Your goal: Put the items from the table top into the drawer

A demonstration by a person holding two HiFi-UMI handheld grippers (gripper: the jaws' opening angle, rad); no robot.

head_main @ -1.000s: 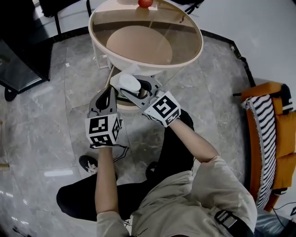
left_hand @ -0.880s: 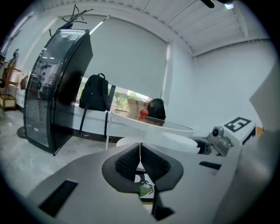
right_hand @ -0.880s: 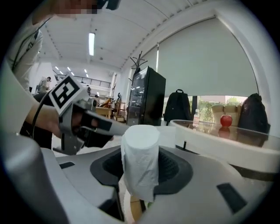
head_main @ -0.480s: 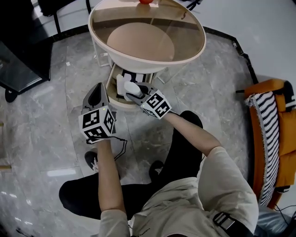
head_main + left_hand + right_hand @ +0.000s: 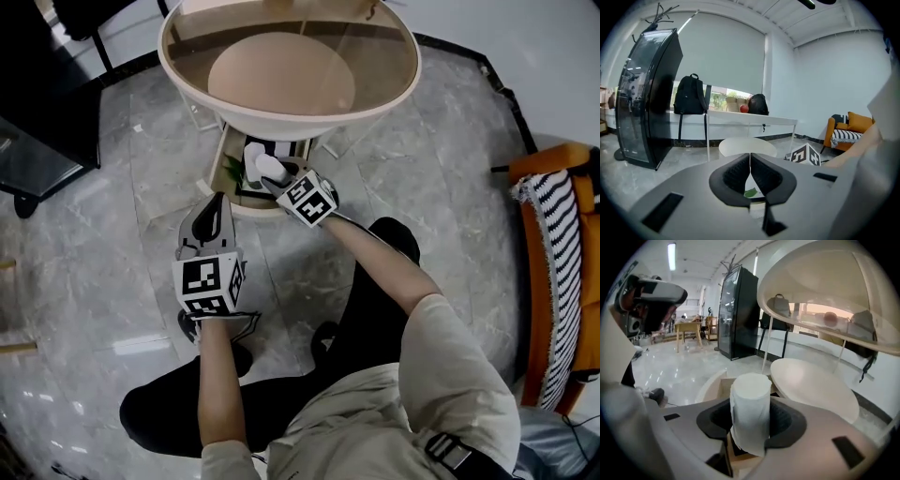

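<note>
Person crouched on the marble floor (image 5: 112, 206) before a round, glass-topped worktop (image 5: 281, 127), one gripper in each hand.

Right gripper (image 5: 270, 174) – clenched on a white paper roll (image 5: 750, 411). In the right gripper view the dark pads press on the roll from either side and the roll stands upright between them, its top end above the jaws. From overhead, the roll hangs over the opening of the pulled-out drawer (image 5: 246, 208), just under the edge of the worktop. Whether it touches the drawer's bottom cannot be told. The marker cube (image 5: 307, 197) of this gripper lies toward the person, above the drawer's curved front.

Left gripper (image 5: 217, 200) – jaws pressed together with nothing between them, as the left gripper view shows. It is held low over the floor, just beside the drawer's front on the left, its tip pointing toward the drawer.

Drawer contents: a green leafy item (image 5: 232, 170) near the left wall and a black-and-white item (image 5: 281, 150) toward the back, both partly covered by the roll and the right gripper.

At the right edge of the overhead view stands an orange armchair (image 5: 553, 169) with a striped cushion (image 5: 555, 272), well apart from the worktop.
</note>
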